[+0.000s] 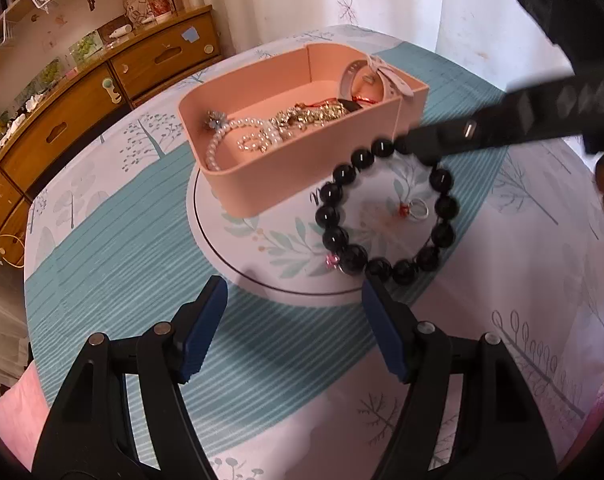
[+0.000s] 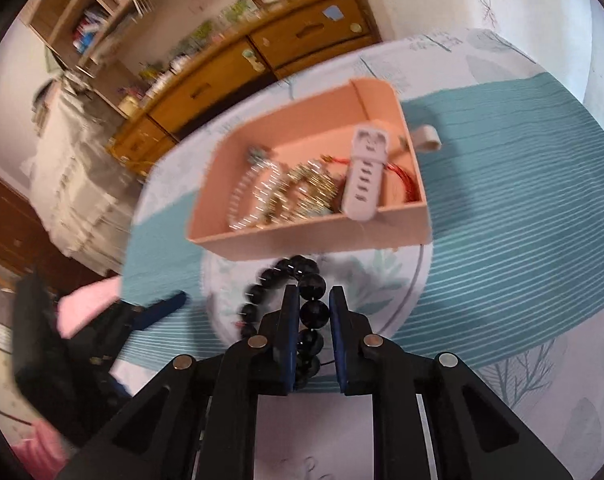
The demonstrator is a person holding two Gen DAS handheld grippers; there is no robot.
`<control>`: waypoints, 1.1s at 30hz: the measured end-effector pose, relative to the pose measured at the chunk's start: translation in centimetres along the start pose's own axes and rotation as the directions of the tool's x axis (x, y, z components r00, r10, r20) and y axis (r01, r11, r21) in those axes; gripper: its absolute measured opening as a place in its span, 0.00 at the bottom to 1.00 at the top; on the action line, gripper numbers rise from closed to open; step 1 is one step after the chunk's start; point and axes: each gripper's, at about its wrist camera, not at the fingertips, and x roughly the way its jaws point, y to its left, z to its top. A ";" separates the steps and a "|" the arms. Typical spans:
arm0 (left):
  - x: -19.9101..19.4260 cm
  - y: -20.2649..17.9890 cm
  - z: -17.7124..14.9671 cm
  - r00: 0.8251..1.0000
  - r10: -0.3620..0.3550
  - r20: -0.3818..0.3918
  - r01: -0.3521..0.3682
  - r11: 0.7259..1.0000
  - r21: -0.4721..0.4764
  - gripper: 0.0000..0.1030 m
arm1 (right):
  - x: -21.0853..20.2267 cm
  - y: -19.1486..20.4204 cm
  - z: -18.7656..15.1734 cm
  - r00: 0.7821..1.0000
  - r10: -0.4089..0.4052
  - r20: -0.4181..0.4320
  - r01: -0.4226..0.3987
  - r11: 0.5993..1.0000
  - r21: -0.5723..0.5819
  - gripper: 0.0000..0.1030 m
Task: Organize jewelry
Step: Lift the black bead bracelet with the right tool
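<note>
A black bead bracelet (image 1: 385, 212) hangs lifted above the round floral mat (image 1: 278, 248), held at its top by my right gripper (image 1: 417, 148). In the right wrist view my right gripper (image 2: 313, 300) is shut on the bracelet's beads (image 2: 313, 308). The pink jewelry box (image 1: 286, 184) sits behind, holding a pearl strand (image 1: 222, 140), gold chains (image 1: 309, 116) and a grey watch strap (image 2: 363, 176). A silver ring with a red bit (image 1: 415, 209) lies on the mat. My left gripper (image 1: 294, 324) is open and empty, near the mat's front edge.
The round table has a teal and white tree-print cloth (image 1: 114, 264). A wooden drawer cabinet (image 1: 102, 92) with clutter stands beyond the table's left side. A small pink charm (image 1: 331, 261) lies by the bracelet's lower beads.
</note>
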 end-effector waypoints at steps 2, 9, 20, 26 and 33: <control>0.1 -0.2 -0.2 1.000 0.002 -0.002 -0.002 1.000 -0.002 0.66 | -1.2 0.0 0.1 0.996 0.084 0.019 -0.085 0.996 0.021 0.13; 0.3 -0.8 0.0 1.000 -0.014 0.006 0.014 1.000 0.000 0.66 | -5.0 0.5 -0.4 0.948 0.292 0.125 -0.297 0.955 0.025 0.13; 0.5 -2.4 1.1 0.996 -0.088 0.032 0.086 0.995 0.046 0.66 | -9.5 -0.6 -1.2 0.882 0.418 0.217 -0.438 0.898 0.048 0.14; 0.8 -3.7 1.6 0.989 -0.140 0.052 0.136 0.988 0.077 0.65 | -10.5 -2.0 -2.1 0.903 0.378 0.204 -0.399 0.914 0.073 0.14; 2.0 -4.8 2.3 0.980 -0.188 0.060 0.184 0.980 0.071 0.47 | -11.2 -4.1 -3.0 0.927 0.311 0.211 -0.340 0.932 0.123 0.14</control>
